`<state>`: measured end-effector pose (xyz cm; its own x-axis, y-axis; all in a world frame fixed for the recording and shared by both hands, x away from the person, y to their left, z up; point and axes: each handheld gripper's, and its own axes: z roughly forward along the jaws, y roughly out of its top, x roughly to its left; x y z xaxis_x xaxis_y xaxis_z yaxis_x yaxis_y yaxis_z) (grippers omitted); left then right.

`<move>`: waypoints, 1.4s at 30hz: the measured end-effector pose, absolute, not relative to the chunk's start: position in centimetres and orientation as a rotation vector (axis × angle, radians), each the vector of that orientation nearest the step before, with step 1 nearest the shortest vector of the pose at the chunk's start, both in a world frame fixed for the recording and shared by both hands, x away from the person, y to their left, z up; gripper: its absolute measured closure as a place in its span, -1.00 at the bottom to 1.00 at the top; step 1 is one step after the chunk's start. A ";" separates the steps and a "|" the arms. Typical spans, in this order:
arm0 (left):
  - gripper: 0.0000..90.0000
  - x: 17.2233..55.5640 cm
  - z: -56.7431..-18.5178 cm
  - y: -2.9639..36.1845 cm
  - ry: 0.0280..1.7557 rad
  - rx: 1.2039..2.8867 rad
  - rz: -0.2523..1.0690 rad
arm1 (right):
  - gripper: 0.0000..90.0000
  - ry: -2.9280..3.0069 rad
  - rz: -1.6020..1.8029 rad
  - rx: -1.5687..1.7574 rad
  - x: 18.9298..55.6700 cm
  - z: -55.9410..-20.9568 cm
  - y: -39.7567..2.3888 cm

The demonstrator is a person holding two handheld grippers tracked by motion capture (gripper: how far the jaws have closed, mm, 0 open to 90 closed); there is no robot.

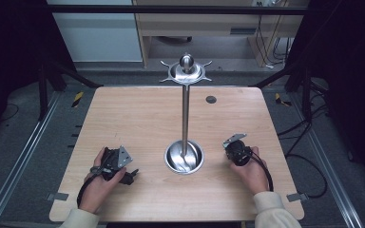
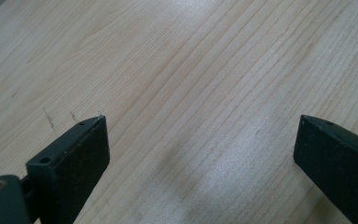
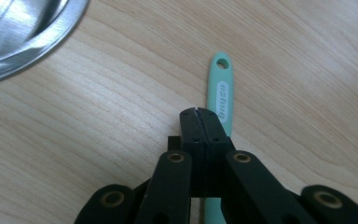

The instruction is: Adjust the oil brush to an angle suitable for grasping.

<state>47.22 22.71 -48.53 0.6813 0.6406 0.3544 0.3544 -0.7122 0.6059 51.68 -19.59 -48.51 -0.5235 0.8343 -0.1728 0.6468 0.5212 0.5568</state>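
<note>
My left gripper (image 1: pixel 117 164) rests on the wooden table (image 1: pixel 138 114) at the near left, in a person's hand. In the left gripper view its jaws stand wide apart over bare wood, and the left gripper (image 2: pixel 200 137) is open with nothing between them. My right gripper (image 1: pixel 236 150) sits at the near right, beside the metal stand's round base (image 1: pixel 184 157). The right gripper (image 3: pixel 198 113) is shut, jaws pressed flat together. A mint-green handle (image 3: pixel 222 88) with a hanging hole lies on the wood under and beyond the jaws; its far end is hidden by the gripper.
A thin steel pole (image 1: pixel 185 114) rises from the base to a hooked top piece (image 1: pixel 186 71) with a ball on it. The base's shiny rim (image 3: pixel 32 44) lies to the upper left of the right jaws. A small dark disc (image 1: pixel 211 99) sits in the far tabletop.
</note>
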 end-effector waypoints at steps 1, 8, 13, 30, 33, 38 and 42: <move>-0.93 47.2 -48.5 22.7 0.767 2.395 0.768 | 1.00 2.338 0.598 1.221 51.7 -48.5 -19.6; -0.93 47.2 -48.6 22.7 0.765 2.395 0.767 | 1.00 2.305 0.582 1.269 51.9 -48.5 -20.3; -0.93 47.2 -48.5 22.6 0.761 2.401 0.769 | 1.00 2.285 0.577 1.307 52.0 -48.4 -20.8; -0.93 47.1 -48.6 22.7 0.761 2.405 0.769 | 0.91 2.316 0.652 1.434 50.8 -46.3 -22.0; -0.93 47.1 -48.6 22.7 0.763 2.405 0.768 | 0.81 2.349 0.601 1.451 50.6 -45.4 -22.2; -0.93 47.0 -48.6 22.6 0.765 2.403 0.764 | 0.62 2.395 0.502 1.472 51.0 -44.4 -22.5; -0.93 47.1 -48.6 22.6 0.768 2.404 0.759 | 0.52 2.419 0.452 1.493 51.6 -44.3 -22.5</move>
